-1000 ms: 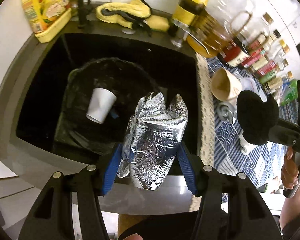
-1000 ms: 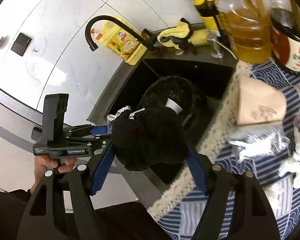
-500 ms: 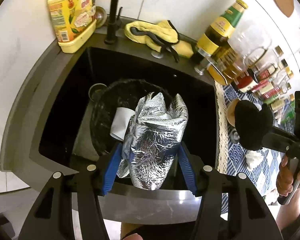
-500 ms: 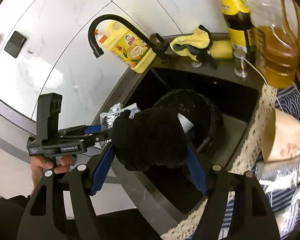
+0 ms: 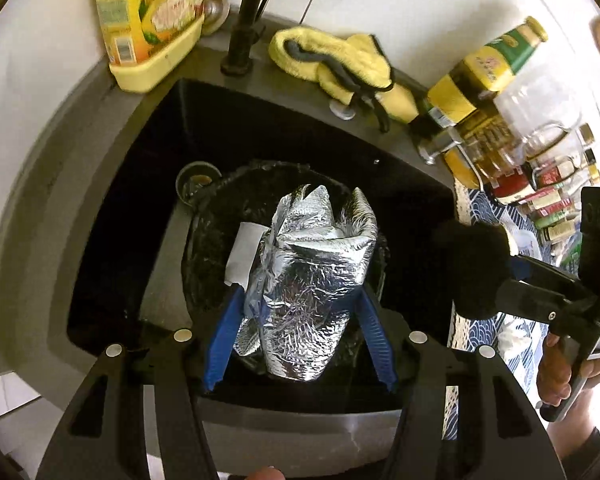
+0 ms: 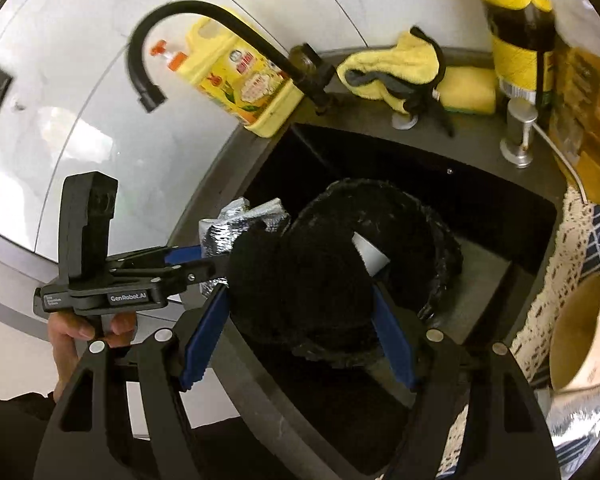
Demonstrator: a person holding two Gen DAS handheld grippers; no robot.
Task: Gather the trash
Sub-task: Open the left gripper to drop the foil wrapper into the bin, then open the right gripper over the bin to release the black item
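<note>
My left gripper (image 5: 300,294) points down over a black bag-lined bin (image 5: 216,248) that stands in the sink. A crumpled silver foil bag (image 5: 312,280) sits between its blue fingers; the jaws are opening, with the pads still against the foil. A white paper cup (image 5: 244,256) lies in the bin, partly hidden by the foil. My right gripper (image 6: 300,292) is shut on a black fluffy lump (image 6: 300,280), held beside the bin (image 6: 440,232). The lump (image 5: 472,264) shows at the right of the left wrist view.
A black sink (image 5: 148,168) with a black faucet (image 6: 204,20). Behind it stand a yellow detergent jug (image 5: 148,20), a yellow cloth (image 5: 340,64), a sponge (image 6: 464,90) and oil bottles (image 5: 484,76). A brown paper cup (image 6: 580,332) and foil (image 6: 580,420) lie on the patterned counter cloth.
Both grippers have carried their loads across toward the sink. The foil bag now hangs over the bin, and the black lump sits closer to the bin's rim.
</note>
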